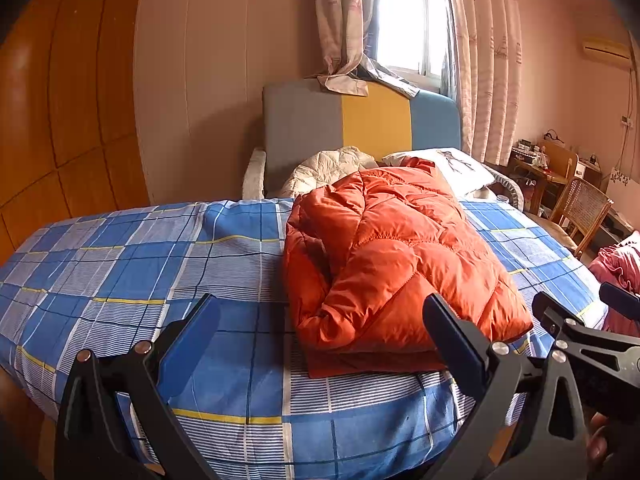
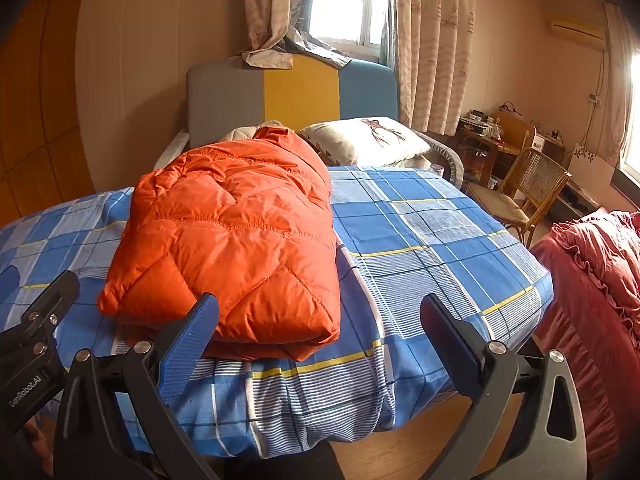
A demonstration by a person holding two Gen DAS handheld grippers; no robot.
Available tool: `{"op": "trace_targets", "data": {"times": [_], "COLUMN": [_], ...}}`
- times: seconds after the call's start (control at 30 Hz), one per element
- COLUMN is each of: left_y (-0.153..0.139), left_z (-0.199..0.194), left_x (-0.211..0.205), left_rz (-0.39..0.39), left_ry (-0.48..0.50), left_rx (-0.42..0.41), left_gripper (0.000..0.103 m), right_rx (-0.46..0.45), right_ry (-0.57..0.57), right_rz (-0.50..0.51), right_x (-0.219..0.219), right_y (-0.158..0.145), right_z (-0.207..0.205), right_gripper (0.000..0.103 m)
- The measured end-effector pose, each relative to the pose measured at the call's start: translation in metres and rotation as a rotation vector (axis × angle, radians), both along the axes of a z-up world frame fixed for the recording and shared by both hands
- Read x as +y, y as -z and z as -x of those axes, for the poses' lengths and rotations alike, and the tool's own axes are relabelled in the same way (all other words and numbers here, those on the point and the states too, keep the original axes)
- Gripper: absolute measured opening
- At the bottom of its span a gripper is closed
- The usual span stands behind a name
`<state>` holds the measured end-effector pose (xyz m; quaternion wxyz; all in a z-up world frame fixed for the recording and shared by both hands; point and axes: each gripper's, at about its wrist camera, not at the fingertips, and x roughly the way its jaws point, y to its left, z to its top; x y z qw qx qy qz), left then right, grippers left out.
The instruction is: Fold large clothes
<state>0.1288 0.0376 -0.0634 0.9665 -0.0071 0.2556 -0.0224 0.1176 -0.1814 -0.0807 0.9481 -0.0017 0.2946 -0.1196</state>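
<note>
An orange quilted down jacket [image 1: 400,264] [image 2: 236,236] lies folded into a thick bundle on the blue plaid bed sheet [image 1: 140,264] [image 2: 420,232]. My left gripper [image 1: 320,320] is open, held back from the bed's near edge, with nothing between its fingers. The jacket's near end lies between and beyond its fingertips. My right gripper [image 2: 320,320] is open too and holds nothing. Its left finger [image 2: 192,332] overlaps the jacket's near edge in view. Each gripper shows at the edge of the other's view.
A white padded garment [image 1: 328,168] and a pillow [image 2: 368,140] lie by the headboard [image 1: 360,120]. To the right of the bed stand a wicker chair [image 2: 524,188], a cluttered desk [image 2: 488,136] and a red ruffled cover [image 2: 592,272]. A wooden wardrobe [image 1: 52,100] is at the left.
</note>
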Motion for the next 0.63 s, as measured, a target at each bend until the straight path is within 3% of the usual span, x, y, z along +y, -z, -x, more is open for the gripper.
{"op": "trace_targets", "data": {"times": [0.37,0.63], "left_y": [0.002,0.014], "left_z": [0.0,-0.01], "left_x": [0.003,0.011], "left_rz": [-0.007,0.041], "left_ry": [-0.017,-0.033], "left_rx": [-0.007,0.064], "left_gripper": [0.101,0.101], "right_rx": [0.012,0.012], "right_ry": [-0.002,0.002], "right_rz": [0.002,-0.004], "right_x": [0.0,-0.002], "right_y": [0.004,0.002], "right_z": [-0.002,-0.004], "right_gripper": [0.1,0.1]}}
